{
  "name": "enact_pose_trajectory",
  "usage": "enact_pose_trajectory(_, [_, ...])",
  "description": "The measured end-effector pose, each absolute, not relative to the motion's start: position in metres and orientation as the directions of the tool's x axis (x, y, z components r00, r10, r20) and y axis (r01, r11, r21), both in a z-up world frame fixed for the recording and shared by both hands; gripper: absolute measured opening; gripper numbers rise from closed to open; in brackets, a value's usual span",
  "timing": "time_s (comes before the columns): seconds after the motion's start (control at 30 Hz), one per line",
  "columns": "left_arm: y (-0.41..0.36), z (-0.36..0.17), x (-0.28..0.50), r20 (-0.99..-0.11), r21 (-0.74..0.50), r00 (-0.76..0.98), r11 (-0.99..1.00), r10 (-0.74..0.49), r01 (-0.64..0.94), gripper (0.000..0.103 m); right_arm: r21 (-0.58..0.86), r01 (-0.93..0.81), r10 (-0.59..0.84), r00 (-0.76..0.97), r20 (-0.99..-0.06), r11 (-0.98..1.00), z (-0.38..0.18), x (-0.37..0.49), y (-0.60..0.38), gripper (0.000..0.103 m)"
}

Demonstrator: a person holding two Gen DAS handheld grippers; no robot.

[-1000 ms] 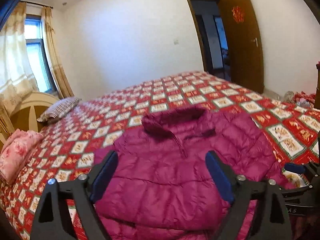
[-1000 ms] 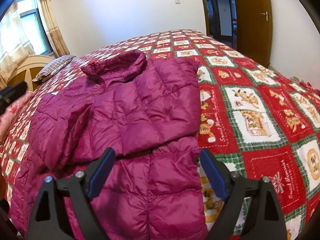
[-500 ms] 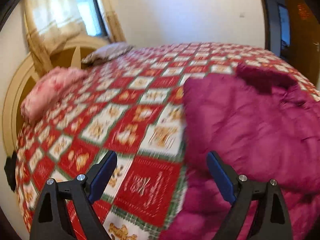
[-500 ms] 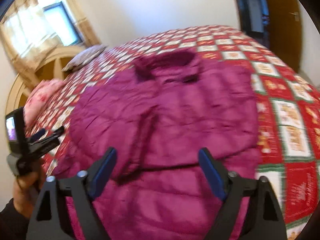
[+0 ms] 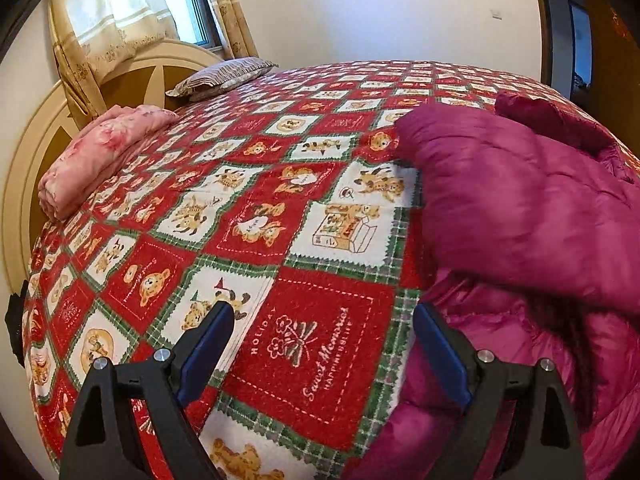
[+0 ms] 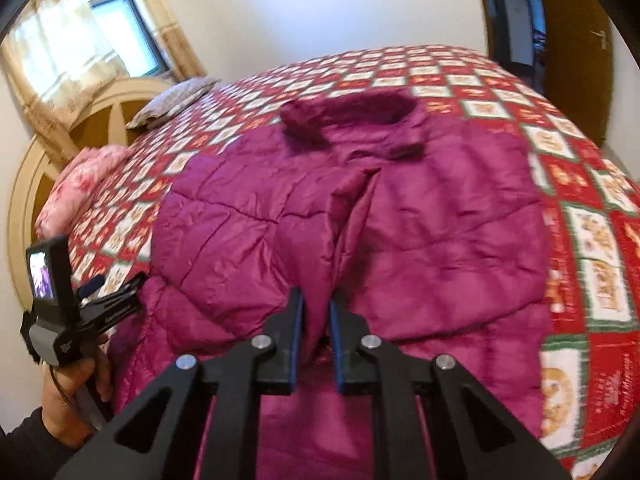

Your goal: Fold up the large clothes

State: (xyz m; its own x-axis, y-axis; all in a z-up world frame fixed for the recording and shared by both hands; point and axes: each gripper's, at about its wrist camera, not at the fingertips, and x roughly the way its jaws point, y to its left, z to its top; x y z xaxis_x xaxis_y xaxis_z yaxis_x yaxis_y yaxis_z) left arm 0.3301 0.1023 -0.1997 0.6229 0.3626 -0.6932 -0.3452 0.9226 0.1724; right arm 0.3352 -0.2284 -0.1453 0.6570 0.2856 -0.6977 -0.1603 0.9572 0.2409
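Observation:
A large magenta puffer jacket (image 6: 400, 208) lies on the bed with its sleeves folded in over the front and its collar at the far end. My right gripper (image 6: 316, 304) is shut on a ridge of the jacket's fabric at the near middle. My left gripper (image 5: 324, 320) is open and empty over the bare quilt, just left of the jacket's edge (image 5: 520, 208). The left gripper also shows in the right wrist view (image 6: 92, 288), held in a hand beside the jacket.
The bed is covered by a red, white and green patchwork quilt (image 5: 248, 208). A folded pink blanket (image 5: 96, 156) and a striped pillow (image 5: 224, 74) lie by the headboard (image 5: 24, 152). A brown door (image 6: 576, 40) stands at the far right.
My right gripper has closed on a fold of the jacket. My left gripper swung left off the jacket and now hangs over the bare quilt.

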Motion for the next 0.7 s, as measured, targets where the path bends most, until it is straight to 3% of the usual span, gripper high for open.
enact_pose_trajectory(0.13, [0.103,-0.198,0.336,-0.723,0.173,0.601,0.931,0.342,-0.322,0.091,0.24,-0.103,0.249,0.639,-0.727,0.965,-0.159,0.341,-0.247,0.021])
enact_pose_trajectory(0.17, [0.102,-0.194,0.337,-0.73,0.169,0.596,0.934,0.334,-0.315,0.091,0.244,-0.088,0.243,0.635,-0.734,0.966,-0.164,0.343,-0.25,0.025])
enact_pose_trajectory(0.2, [0.102,-0.19,0.338,-0.733,0.16,0.599,0.937,0.322,-0.31,0.091,0.25,-0.075,0.24,0.636,-0.734,0.965,-0.165,0.344,-0.254,0.04])
enact_pose_trajectory(0.27, [0.1,-0.171,0.34,-0.726,0.121,0.625,0.948,0.287,-0.295,0.091,0.27,-0.053,0.237,0.658,-0.714,0.961,-0.161,0.34,-0.263,0.05])
enact_pose_trajectory(0.43, [0.076,-0.133,0.358,-0.676,0.084,0.69,0.957,0.259,-0.277,0.091,0.259,-0.004,0.17,0.764,-0.623,0.966,-0.129,0.325,-0.274,0.05])
enact_pose_trajectory(0.5, [0.061,-0.128,0.37,-0.658,0.105,0.703,0.957,0.27,-0.27,0.091,0.256,-0.026,0.18,0.778,-0.601,0.966,-0.119,0.329,-0.268,0.045])
enact_pose_trajectory(0.57, [0.046,-0.132,0.384,-0.656,0.123,0.704,0.959,0.272,-0.256,0.091,0.244,-0.069,0.208,0.767,-0.607,0.967,-0.117,0.341,-0.256,0.038])
enact_pose_trajectory(0.7, [0.026,-0.16,0.408,-0.675,0.179,0.675,0.954,0.297,-0.241,0.091,0.196,-0.151,0.243,0.726,-0.644,0.969,-0.136,0.365,-0.228,0.036])
